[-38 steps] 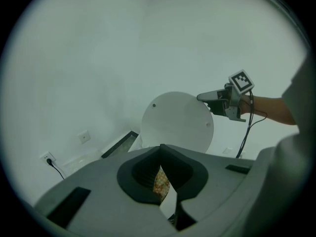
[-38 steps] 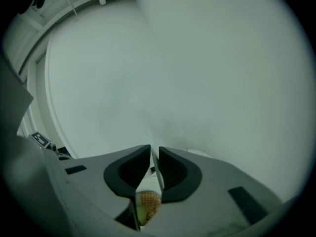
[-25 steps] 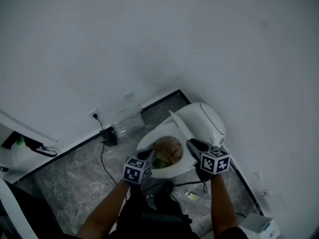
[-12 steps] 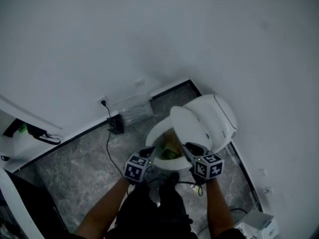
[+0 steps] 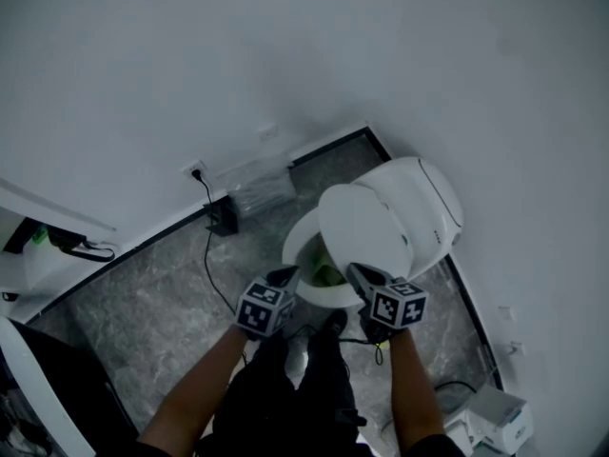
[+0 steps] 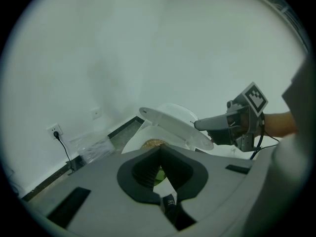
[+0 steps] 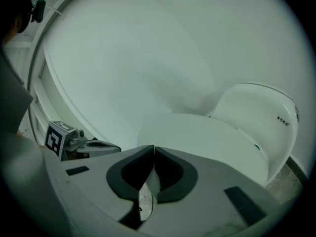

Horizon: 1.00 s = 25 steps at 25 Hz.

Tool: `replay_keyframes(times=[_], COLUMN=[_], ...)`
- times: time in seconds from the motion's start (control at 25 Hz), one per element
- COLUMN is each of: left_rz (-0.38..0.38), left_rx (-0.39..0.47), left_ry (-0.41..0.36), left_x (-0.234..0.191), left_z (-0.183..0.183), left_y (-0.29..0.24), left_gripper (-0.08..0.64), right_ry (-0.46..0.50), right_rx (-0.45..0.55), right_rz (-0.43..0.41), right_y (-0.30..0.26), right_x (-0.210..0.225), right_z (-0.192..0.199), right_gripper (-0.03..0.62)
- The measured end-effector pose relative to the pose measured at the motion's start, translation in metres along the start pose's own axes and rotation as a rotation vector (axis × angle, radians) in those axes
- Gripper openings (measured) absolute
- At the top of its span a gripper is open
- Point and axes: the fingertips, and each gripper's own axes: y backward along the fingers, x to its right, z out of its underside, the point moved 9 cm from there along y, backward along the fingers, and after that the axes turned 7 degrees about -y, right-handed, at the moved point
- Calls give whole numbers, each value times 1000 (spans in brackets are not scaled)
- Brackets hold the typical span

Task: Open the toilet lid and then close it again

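Lid half down over bowl; right gripper at its front edge, jaws just closed, empty. Left gripper shut, empty, near rim; floor open leftward

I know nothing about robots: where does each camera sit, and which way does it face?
Head view: on the person's head, facing steeply down at the half-open white toilet lid; forearms, legs, left gripper and right gripper show.
Left gripper view: on the left gripper, facing along its shut jaws toward the lid.
Right gripper view: on the right gripper, facing along its just-closed jaws over the lid toward the white wall.
Shared: both gripper views show the lid and the other gripper.
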Motion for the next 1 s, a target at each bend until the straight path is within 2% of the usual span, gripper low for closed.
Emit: replay_keyframes(times=[0.36, 0.72, 1.0], left_rz=[17, 36, 47], left_rx=[-21, -47, -55], left_ry=[-1, 4, 8], left_x=[-10, -26, -38], left_z=[17, 43, 67], left_y=[1, 2, -5], left_gripper=[9, 8, 9], right_ry=[107, 155, 154], right_rx=[-107, -186, -236], right_rz=[73, 142, 191], right_y=[-36, -73, -100], right_x=[-11, -14, -8], right_z=[34, 72, 102], right_gripper=[18, 18, 17])
